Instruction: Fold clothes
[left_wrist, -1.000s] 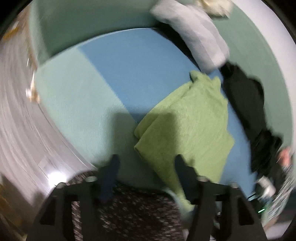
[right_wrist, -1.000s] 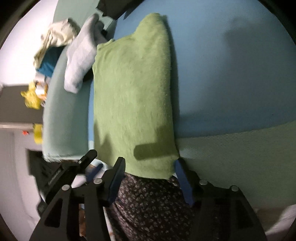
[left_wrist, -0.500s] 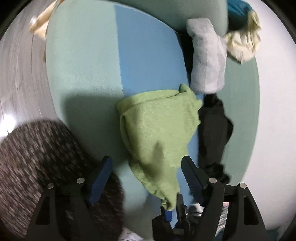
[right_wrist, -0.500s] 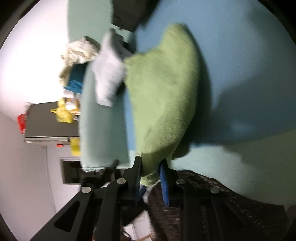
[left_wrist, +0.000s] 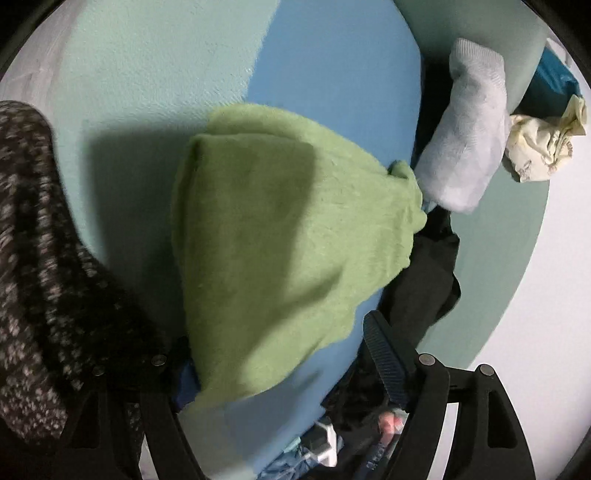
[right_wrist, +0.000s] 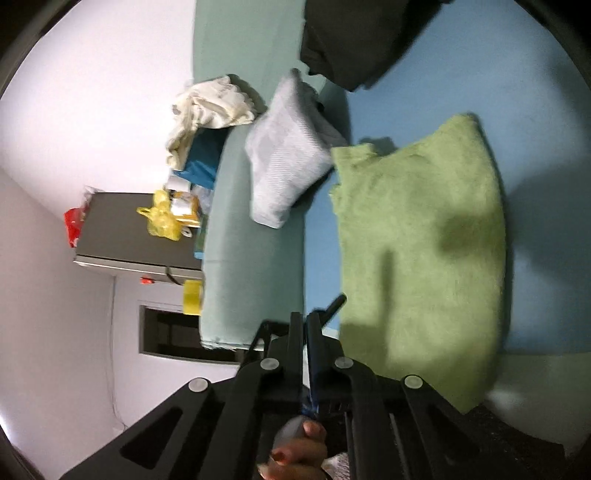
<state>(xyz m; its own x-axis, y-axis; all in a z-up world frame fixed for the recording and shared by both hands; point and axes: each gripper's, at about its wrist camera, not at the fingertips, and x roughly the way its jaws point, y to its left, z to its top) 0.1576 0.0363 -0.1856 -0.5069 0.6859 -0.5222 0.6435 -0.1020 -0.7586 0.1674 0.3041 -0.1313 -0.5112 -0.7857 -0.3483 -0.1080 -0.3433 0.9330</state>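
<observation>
**A bedroom in a home**

A lived-in bedroom is shown. A bed (right_wrist: 255, 258) with a blue sheet (left_wrist: 332, 62) and a pale green cover is seen against plain white walls (right_wrist: 92, 110). Loose laundry is spread on it: a green garment (left_wrist: 280, 229), a grey one (right_wrist: 284, 162), a black one (left_wrist: 421, 291) and a cream bundle (right_wrist: 210, 107). Beside the bed, a grey cabinet (right_wrist: 125, 236) is topped with a yellow bag (right_wrist: 162, 218).
</observation>
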